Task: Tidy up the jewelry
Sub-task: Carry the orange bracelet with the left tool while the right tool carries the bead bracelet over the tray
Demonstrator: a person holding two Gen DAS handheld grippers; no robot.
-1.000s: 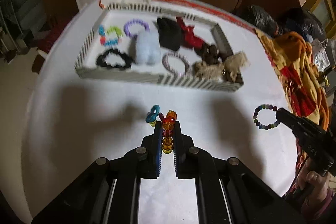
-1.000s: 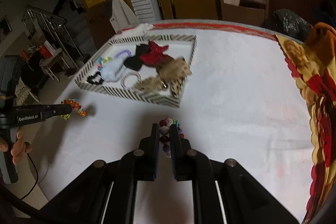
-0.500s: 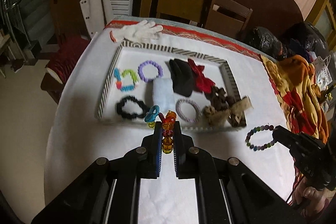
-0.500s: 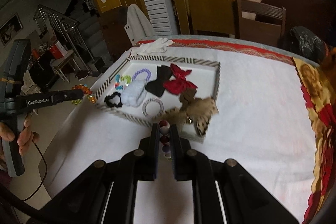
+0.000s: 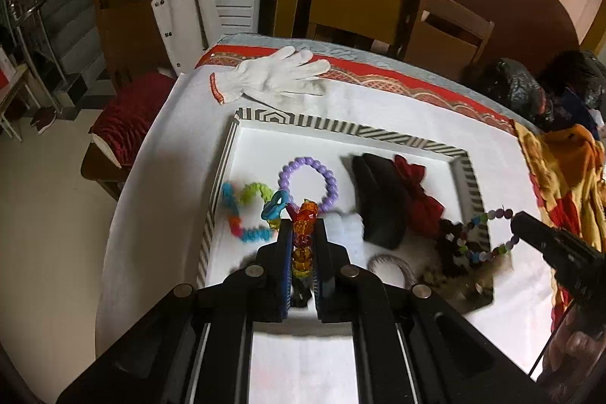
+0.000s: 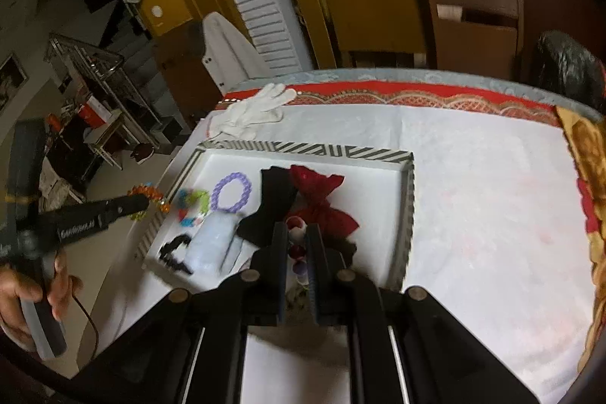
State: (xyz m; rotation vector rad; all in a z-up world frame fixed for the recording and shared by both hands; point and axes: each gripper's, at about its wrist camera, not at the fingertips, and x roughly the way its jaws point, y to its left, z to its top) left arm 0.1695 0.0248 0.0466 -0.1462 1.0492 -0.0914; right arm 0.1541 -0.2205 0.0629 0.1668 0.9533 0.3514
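Left wrist view shows the big desk (image 5: 397,116) with its white cloth, and on it the striped tray (image 5: 341,127) that holds the sorted things. Inside lie a black bow (image 5: 378,199), a red bow (image 5: 416,192), a purple bead ring (image 5: 307,183) and a curly bright band (image 5: 242,211).

The left gripper (image 5: 303,233) hangs over the near left part of the tray. Its jaws are almost closed and pinch an orange bead bracelet (image 5: 304,233). The right gripper (image 6: 295,241) hangs over the near right part, jaws nearly closed on a pastel bead bracelet (image 5: 488,233) (it dangles in a loop).

I think the step now is to drop both bracelets into the tray. To do it well, lower each one to a bare white spot, not on top of the bows, then open the jaws slowly. Keep the two grippers apart so the loops do not tangle.
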